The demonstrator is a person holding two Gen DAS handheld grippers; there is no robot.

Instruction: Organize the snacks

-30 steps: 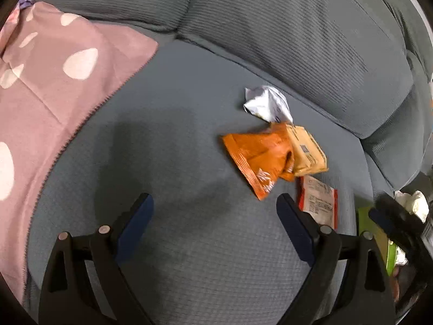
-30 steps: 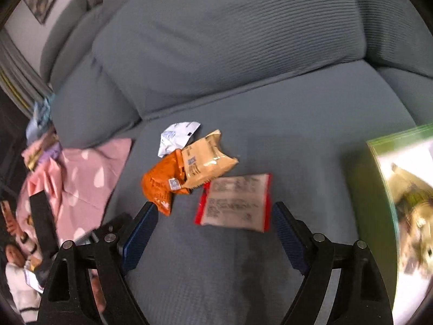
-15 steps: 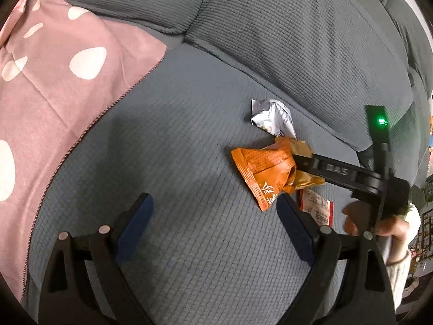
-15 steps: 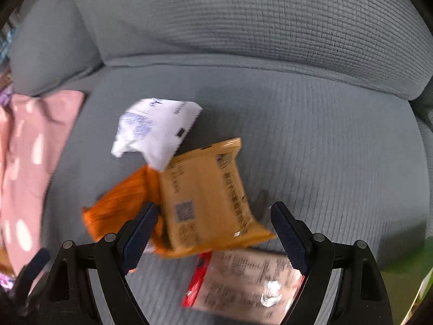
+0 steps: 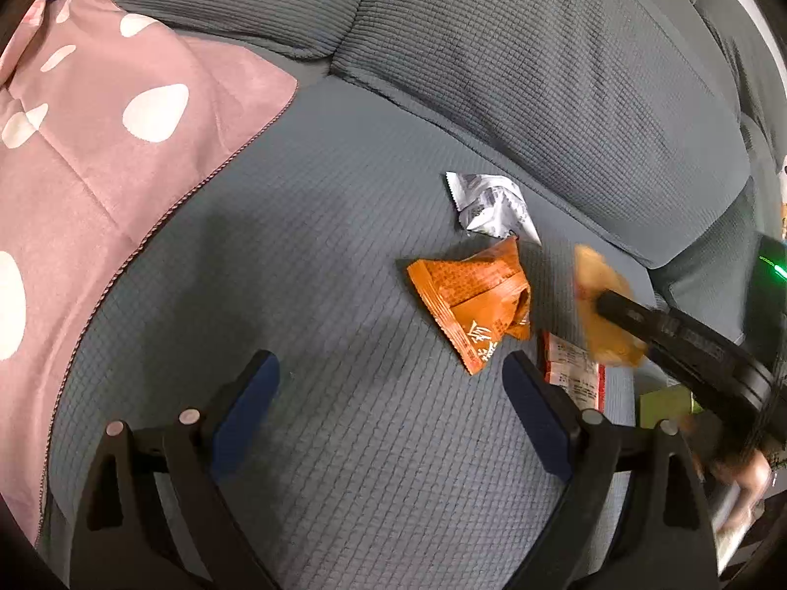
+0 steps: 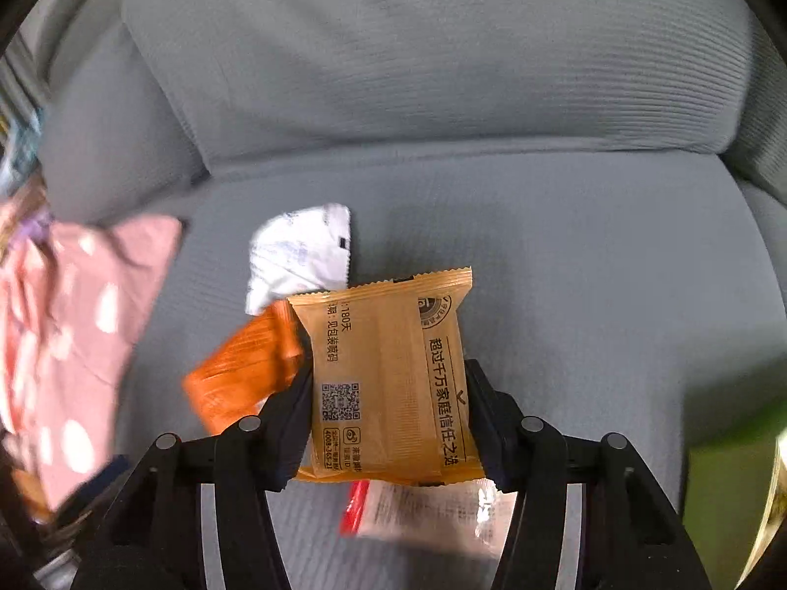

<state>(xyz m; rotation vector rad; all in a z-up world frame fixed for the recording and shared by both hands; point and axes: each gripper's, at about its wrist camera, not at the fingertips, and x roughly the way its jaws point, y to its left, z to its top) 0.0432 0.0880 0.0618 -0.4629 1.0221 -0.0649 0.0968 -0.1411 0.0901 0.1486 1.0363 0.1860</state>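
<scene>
Snacks lie in a small heap on the sofa seat: a tan pack, an orange pack beside it, a white wrapper behind and a red-edged pack underneath. Right gripper is closing on the tan pack's two long sides, pads touching it, while the left gripper hovers wide open and empty over bare seat. Light, crinkly and likely slippery, the pack probably handles best pinched across its filled middle, gently, as the contents may crumble.
</scene>
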